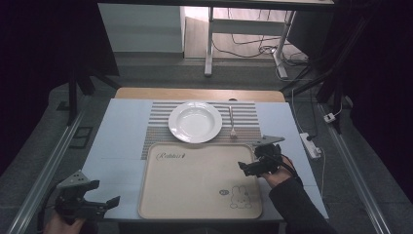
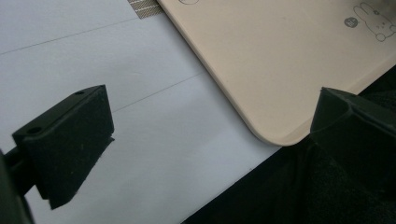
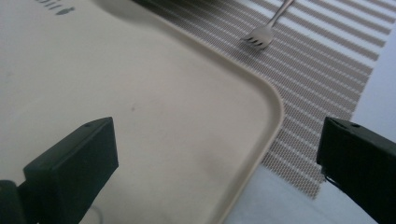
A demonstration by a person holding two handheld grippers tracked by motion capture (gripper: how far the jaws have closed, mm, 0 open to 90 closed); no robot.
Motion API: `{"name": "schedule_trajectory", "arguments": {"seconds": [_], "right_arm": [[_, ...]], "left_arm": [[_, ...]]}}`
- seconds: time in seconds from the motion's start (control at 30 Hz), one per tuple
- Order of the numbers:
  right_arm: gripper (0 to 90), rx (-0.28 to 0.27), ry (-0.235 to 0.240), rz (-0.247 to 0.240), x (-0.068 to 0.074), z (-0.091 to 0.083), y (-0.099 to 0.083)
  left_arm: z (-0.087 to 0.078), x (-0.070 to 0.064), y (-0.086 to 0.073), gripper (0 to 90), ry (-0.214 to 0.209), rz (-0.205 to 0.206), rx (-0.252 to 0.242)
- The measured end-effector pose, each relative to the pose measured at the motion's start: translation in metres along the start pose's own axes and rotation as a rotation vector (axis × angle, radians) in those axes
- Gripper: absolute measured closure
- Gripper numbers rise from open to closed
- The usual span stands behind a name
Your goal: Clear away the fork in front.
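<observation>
Right claw: held wide open and empty over the right edge of the flat beige plastic tray, near its far right corner
Left claw: wide open too, nothing in it, low at the near left of the desk, just off the tray's near left corner
Fork: small silver metal fork lies on the striped woven placemat, just right of the round white ceramic plate
Direction: forward and slightly left of the right claw, beyond the tray's far edge
Long axis: running away from the person, tines at the near end
Nearer hand: the right one by far; the left is well apart
</observation>
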State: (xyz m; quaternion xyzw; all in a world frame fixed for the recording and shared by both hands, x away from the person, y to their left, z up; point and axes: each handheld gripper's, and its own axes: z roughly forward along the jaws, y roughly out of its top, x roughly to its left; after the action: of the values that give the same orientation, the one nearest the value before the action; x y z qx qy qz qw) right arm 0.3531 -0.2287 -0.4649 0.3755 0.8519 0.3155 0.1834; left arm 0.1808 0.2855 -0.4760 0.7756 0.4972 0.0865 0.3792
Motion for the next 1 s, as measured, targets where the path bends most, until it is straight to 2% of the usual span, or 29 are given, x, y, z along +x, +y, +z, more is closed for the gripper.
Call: {"name": "schedule_trajectory", "arguments": {"seconds": [0.03, 0.23, 0.47, 0.53, 0.63, 0.67, 1.0], "right_arm": [[0.0, 0.002, -0.011, -0.001, -0.001, 0.001, 0.002], [0.0, 0.003, -0.012, 0.002, -0.011, 0.011, 0.011], [0.0, 0.026, -0.046, -0.029, -0.019, 0.025, 0.024], [0.0, 0.038, -0.058, -0.049, -0.02, 0.03, 0.028], [0.0, 0.054, -0.051, -0.066, -0.022, 0.035, 0.032], [0.0, 0.072, -0.054, -0.087, -0.023, 0.04, 0.036], [0.0, 0.125, -0.124, -0.206, -0.025, 0.063, 0.052]], "left_arm": [[0.0, 0.0, 0.0, 0.0, 0.0, 0.0, 0.0], [0.0, 0.0, 0.0, 0.0, -0.001, 0.002, 0.001], [0.001, 0.0, 0.001, 0.1, 0.0, 0.004, 0.005], [0.001, 0.0, 0.001, 0.2, -0.001, 0.004, 0.005], [0.001, 0.0, 0.001, 0.2, 0.0, 0.004, 0.006], [0.001, 0.0, 0.001, 0.3, 0.0, 0.004, 0.007], [0.002, 0.0, 0.001, 0.4, -0.002, 0.004, 0.011]]}}
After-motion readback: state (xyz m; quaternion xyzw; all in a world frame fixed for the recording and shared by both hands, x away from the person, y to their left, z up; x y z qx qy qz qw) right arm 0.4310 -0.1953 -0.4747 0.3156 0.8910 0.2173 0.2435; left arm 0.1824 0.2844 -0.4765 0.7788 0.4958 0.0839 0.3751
